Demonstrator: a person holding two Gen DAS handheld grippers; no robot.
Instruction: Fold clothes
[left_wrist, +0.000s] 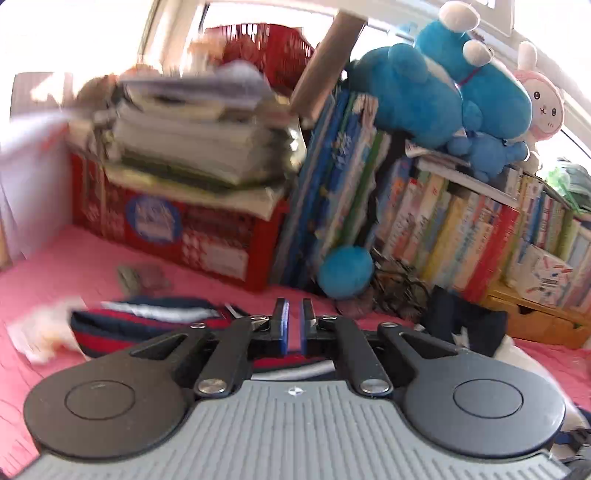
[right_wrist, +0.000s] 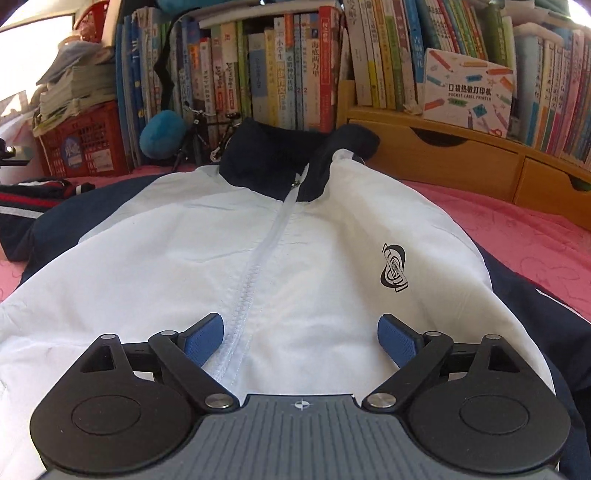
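Pink bedding (right_wrist: 535, 236) carries the work, with bookshelves behind it. Nearest in the right wrist view, the right tongs (right_wrist: 300, 341) stand wide apart and empty, hovering low over the white-and-navy jacket (right_wrist: 177, 258), which lies face up at frame centre, zipped, collar toward the books. The blue pads straddle the zipper (right_wrist: 255, 280) at lower centre; closing here risks pinching only the thin front layer, or catching the zipper ridge, so the cloth would bunch rather than fold cleanly. Navy sleeves spill off at the left and right edges, and a fold begun at the middle could drag them crooked.

In the left wrist view, the left tongs (left_wrist: 293, 325) show a narrow gap with nothing between the pads, raised clear of the bed. Just beyond them, at lower left, lies a striped red-and-navy garment (left_wrist: 147, 317); a careless sweep could disturb it. Farther off, a red crate (left_wrist: 177, 229) bearing a leaning paper stack (left_wrist: 192, 136) and a blue plush toy (left_wrist: 436, 88) on the shelf could topple if bumped.
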